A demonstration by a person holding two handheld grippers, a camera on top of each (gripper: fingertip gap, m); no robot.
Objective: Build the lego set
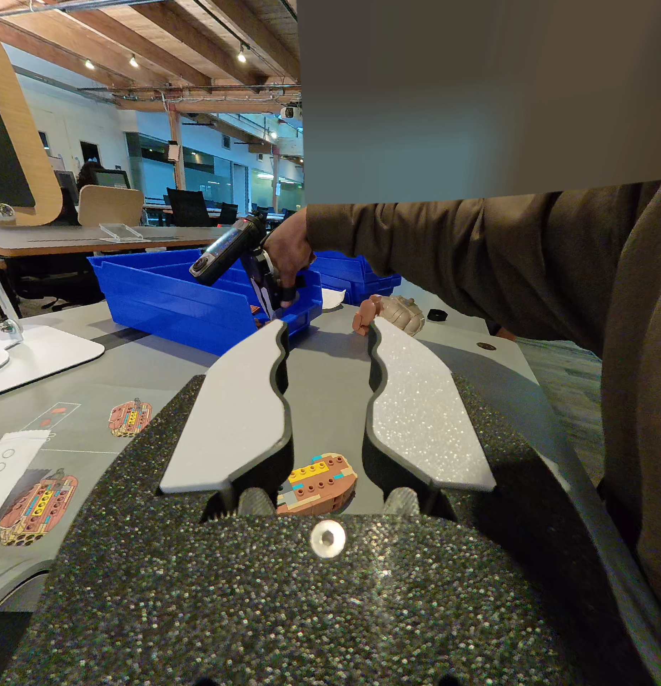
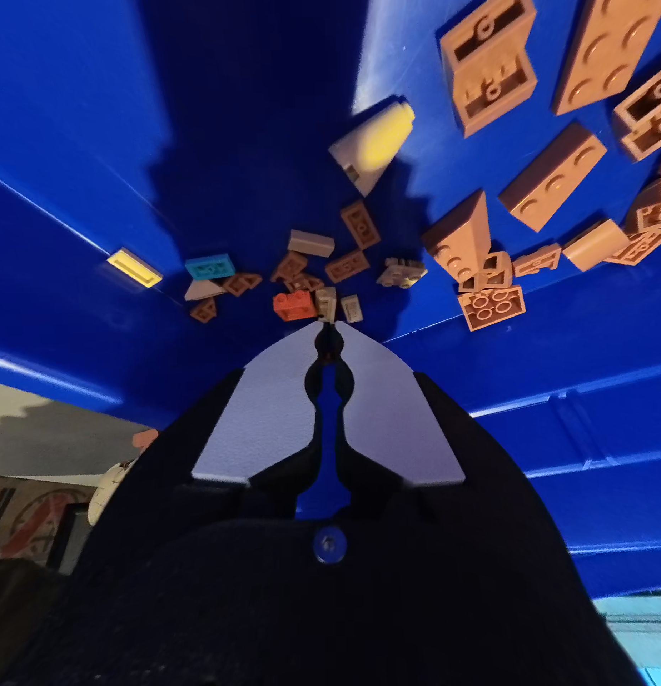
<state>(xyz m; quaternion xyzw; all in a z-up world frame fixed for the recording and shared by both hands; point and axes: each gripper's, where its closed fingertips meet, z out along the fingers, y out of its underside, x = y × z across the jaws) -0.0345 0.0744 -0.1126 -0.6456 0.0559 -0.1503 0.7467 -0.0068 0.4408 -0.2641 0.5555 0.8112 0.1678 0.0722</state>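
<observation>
My left gripper point(image 1: 327, 326) is open and empty above the grey table point(image 1: 321, 356). A partly built brown model with yellow and teal bricks point(image 1: 321, 482) lies on the table under the base of its fingers. My right gripper point(image 2: 327, 323) reaches down into a blue bin point(image 2: 173, 130) of loose bricks; it also shows in the left wrist view point(image 1: 269, 308). Its fingertips are shut on the lower end of a small tan piece point(image 2: 326, 302), which stands upright beside a red brick point(image 2: 295, 305). Several brown pieces point(image 2: 551, 174) and a yellow piece point(image 2: 377, 144) lie around.
The blue bin point(image 1: 165, 293) stands at the back left, with more blue bins point(image 1: 358, 274) behind. A tan and brown sub-build point(image 1: 399, 313) and a black ring point(image 1: 437, 314) lie at the back right. An instruction booklet point(image 1: 43, 464) and a white stand base point(image 1: 35, 352) are at the left. A person's sleeve point(image 1: 507, 260) crosses the right. The grippers' ends are close to 40 cm from one another.
</observation>
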